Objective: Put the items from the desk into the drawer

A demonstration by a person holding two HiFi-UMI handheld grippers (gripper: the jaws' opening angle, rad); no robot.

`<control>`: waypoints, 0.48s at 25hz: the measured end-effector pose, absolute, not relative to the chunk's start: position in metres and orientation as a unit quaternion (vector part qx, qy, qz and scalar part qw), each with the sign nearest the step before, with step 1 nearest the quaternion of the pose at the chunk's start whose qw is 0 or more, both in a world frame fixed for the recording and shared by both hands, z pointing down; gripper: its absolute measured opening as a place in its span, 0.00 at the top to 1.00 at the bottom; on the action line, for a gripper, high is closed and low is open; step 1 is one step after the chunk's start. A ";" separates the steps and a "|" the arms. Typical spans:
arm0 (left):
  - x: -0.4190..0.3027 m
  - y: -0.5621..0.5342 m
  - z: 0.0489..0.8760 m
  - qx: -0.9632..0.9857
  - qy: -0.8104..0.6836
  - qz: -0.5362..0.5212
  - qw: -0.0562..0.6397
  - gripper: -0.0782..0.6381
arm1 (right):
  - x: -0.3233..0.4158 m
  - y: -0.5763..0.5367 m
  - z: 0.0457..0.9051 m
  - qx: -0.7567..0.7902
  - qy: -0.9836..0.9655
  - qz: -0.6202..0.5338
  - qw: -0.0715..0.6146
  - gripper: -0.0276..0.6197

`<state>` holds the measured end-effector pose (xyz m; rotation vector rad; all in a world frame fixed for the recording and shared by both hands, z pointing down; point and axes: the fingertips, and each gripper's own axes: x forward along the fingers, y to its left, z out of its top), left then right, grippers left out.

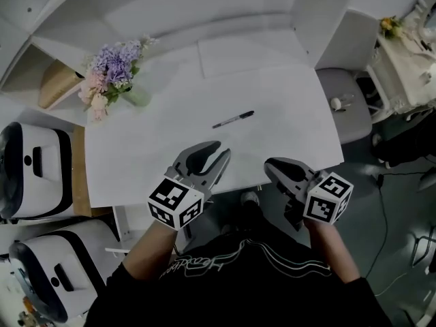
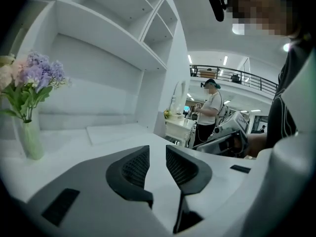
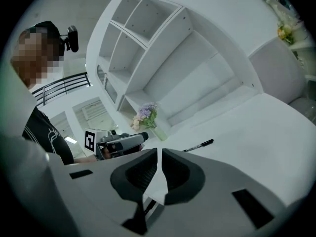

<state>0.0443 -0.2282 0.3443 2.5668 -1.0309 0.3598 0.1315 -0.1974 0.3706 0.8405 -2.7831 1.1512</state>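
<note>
A black pen [image 1: 232, 119] lies on the white desk [image 1: 293, 94], also visible in the right gripper view as the pen [image 3: 199, 145]. My left gripper [image 1: 221, 150] hovers over the desk's front edge just short of the pen, its jaws a little apart with nothing between them; the same gripper [image 2: 157, 149] shows bare desk through the gap. My right gripper [image 1: 270, 163] is level with it to the right, at the desk's edge, tips together and empty; the right gripper view shows this gripper [image 3: 159, 152] pointing toward the pen.
A glass vase of purple and pink flowers [image 1: 116, 73] stands at the desk's back left. A flat white sheet [image 1: 248, 53] lies at the back. A grey chair [image 1: 344, 101] sits to the right, white machines [image 1: 34, 172] to the left. A person [image 2: 210, 110] stands in the distance.
</note>
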 end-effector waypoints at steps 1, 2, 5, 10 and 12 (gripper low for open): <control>0.047 -0.239 0.350 0.906 -0.364 0.136 0.169 0.75 | 0.137 -0.205 0.374 0.272 -0.889 0.369 0.007 0.87; 0.049 -0.250 0.356 0.906 -0.363 0.146 0.162 0.75 | 0.142 -0.213 0.377 0.275 -0.887 0.371 0.006 0.87; 0.054 -0.279 0.377 0.905 -0.356 0.185 0.140 0.72 | 0.154 -0.232 0.387 0.284 -0.882 0.377 0.005 0.87; 0.063 -0.319 0.425 0.899 -0.329 0.256 0.132 0.64 | 0.166 -0.250 0.405 0.293 -0.874 0.388 0.012 0.87; 0.066 -0.331 0.446 0.895 -0.318 0.283 0.133 0.63 | 0.171 -0.256 0.410 0.297 -0.871 0.391 0.016 0.87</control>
